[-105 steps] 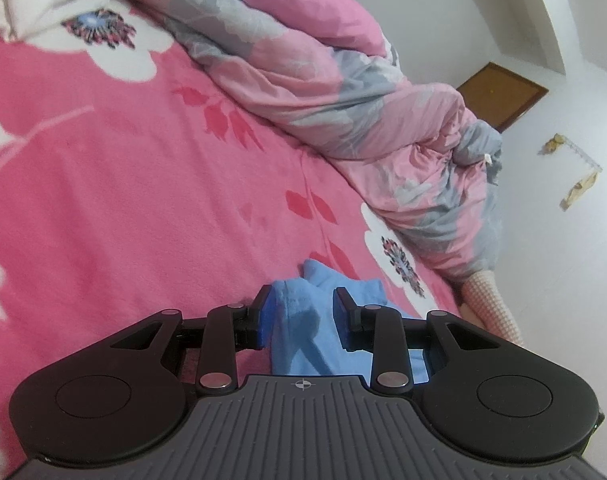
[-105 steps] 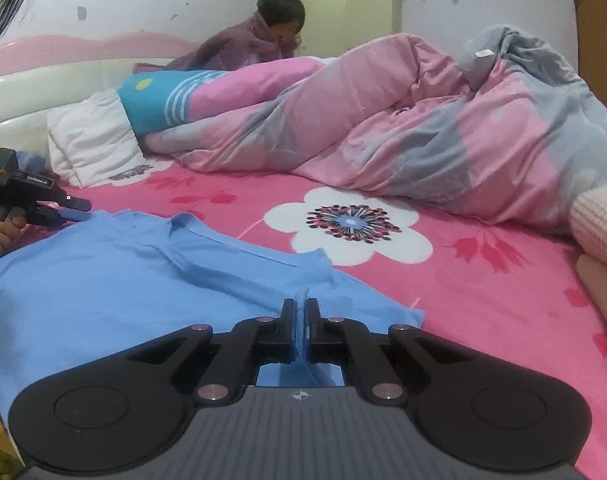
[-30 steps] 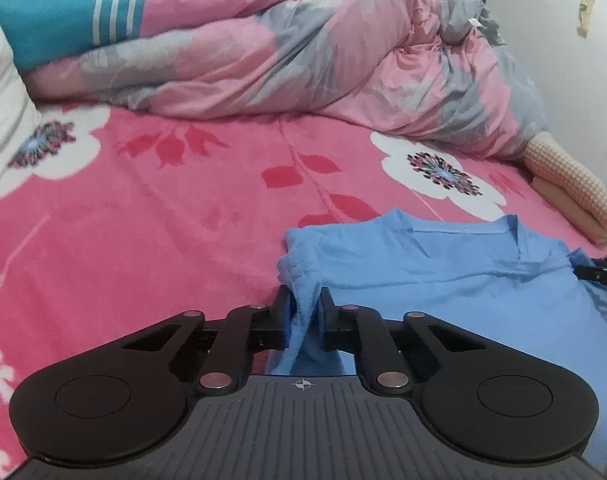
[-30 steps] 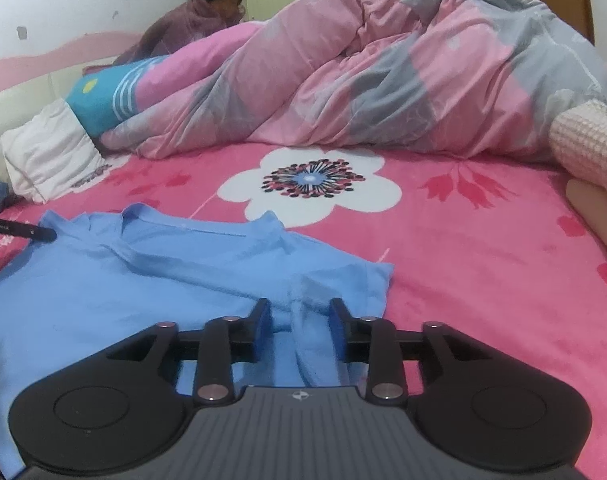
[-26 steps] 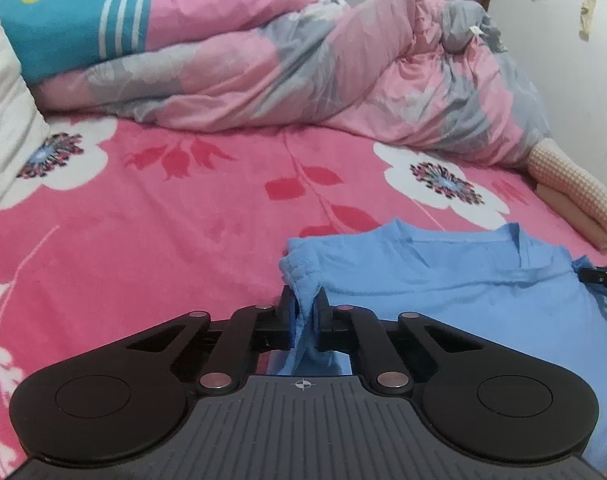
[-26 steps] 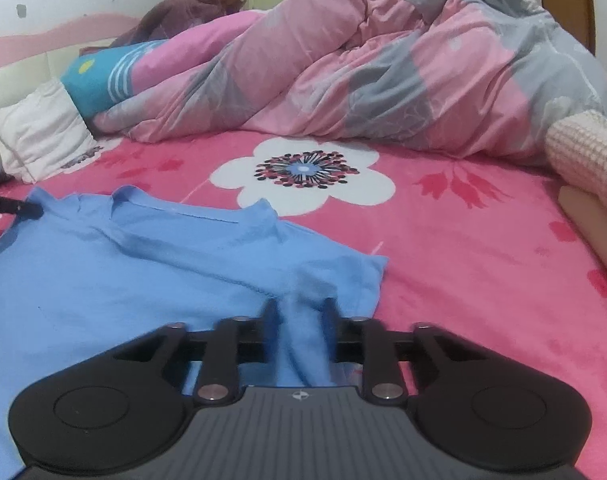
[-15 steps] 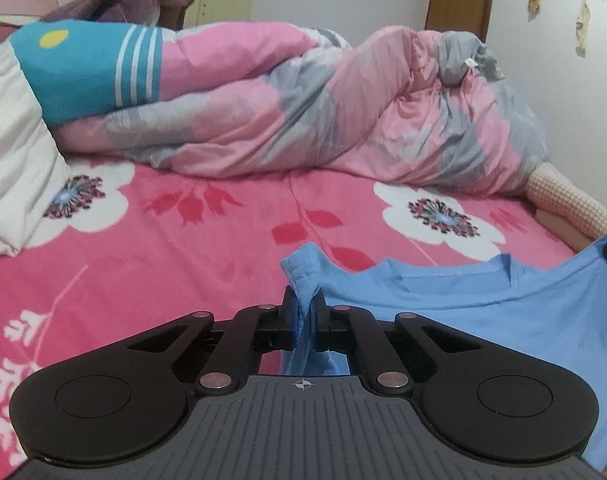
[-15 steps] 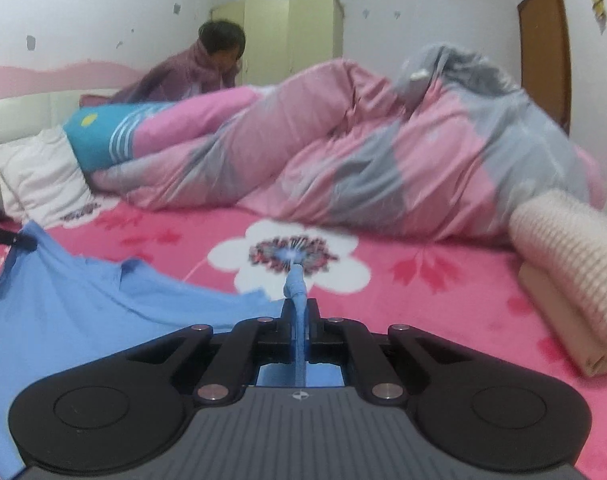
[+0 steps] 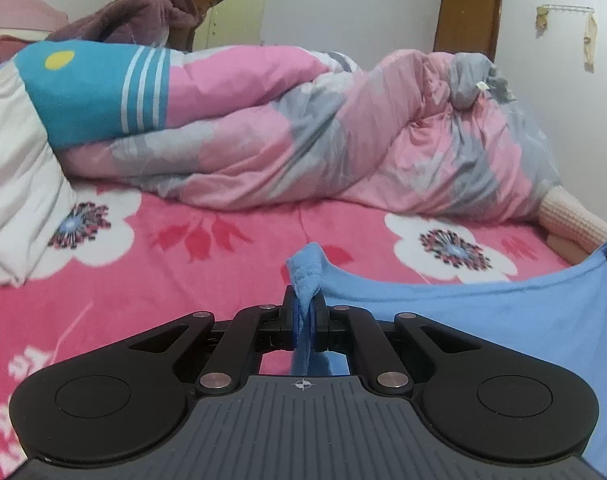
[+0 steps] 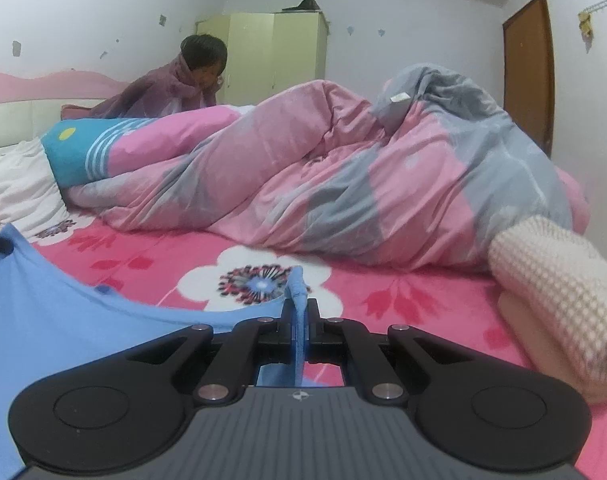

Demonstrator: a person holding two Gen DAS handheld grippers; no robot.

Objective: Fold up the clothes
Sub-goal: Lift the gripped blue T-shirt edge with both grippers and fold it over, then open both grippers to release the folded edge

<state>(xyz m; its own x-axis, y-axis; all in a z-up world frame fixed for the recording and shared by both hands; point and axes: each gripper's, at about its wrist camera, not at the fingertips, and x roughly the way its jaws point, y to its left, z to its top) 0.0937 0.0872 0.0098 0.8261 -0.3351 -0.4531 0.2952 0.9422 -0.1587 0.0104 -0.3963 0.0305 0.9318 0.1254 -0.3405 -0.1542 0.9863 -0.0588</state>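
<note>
Left hand-held gripper (image 9: pixel 303 312) level, pinching blue shirt (image 9: pixel 483 320), right hand-held gripper (image 10: pixel 300 316) level, pinching it too

Light blue shirt (image 9: pixel 483 320): soft knit, raised off the pink floral bed (image 9: pixel 143 280), hanging stretched between two pinched corners, upper edge sagging in a curve.

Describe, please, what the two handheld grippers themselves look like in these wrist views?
Both look identical. The left gripper and right gripper each have two narrow black fingers on black linkage arms pinned with round silver rivets. Behind them sit two broad matte-black rounded lobes, each with a recessed disc, flanking a grey ribbed plate that bears a small crosshair mark. No cables, sleeves or hands are visible.
</note>
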